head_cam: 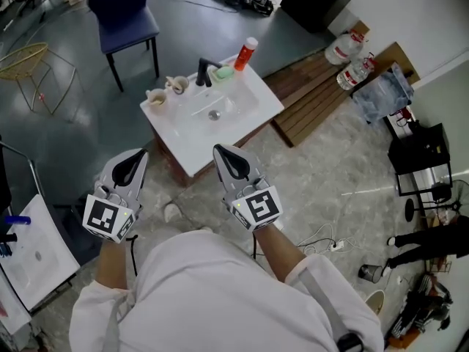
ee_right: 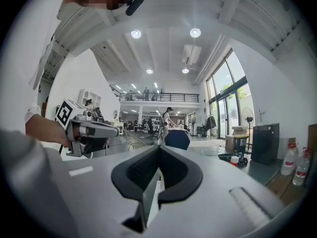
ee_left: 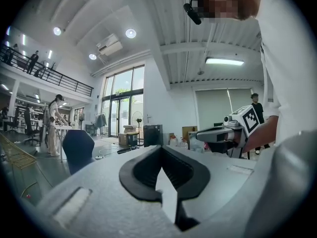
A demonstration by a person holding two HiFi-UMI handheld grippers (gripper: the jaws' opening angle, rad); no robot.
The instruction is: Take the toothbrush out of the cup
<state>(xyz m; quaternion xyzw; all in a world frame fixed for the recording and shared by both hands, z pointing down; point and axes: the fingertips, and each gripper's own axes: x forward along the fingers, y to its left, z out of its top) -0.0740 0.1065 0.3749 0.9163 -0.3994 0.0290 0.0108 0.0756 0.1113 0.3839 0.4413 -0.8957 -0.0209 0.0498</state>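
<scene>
A white washbasin (head_cam: 192, 141) on a low stand sits on the floor ahead of me. Two small cups (head_cam: 156, 97) (head_cam: 176, 85) stand at its back left corner, with pale items sticking out; I cannot pick out the toothbrush. My left gripper (head_cam: 138, 155) and right gripper (head_cam: 220, 151) hover side by side short of the basin's near edge, both shut and empty. In the left gripper view the jaws (ee_left: 161, 151) meet with nothing between them and the right gripper (ee_left: 224, 133) shows beside. The right gripper view shows shut jaws (ee_right: 158, 150) and the left gripper (ee_right: 90, 130).
On the basin's back edge stand a black tap (head_cam: 205, 72), a green soap dish (head_cam: 223, 72) and an orange bottle (head_cam: 246, 53). A blue chair (head_cam: 124, 13) stands behind, wooden planks (head_cam: 315, 94) and water bottles (head_cam: 352, 59) to the right, another white basin (head_cam: 37, 248) at left.
</scene>
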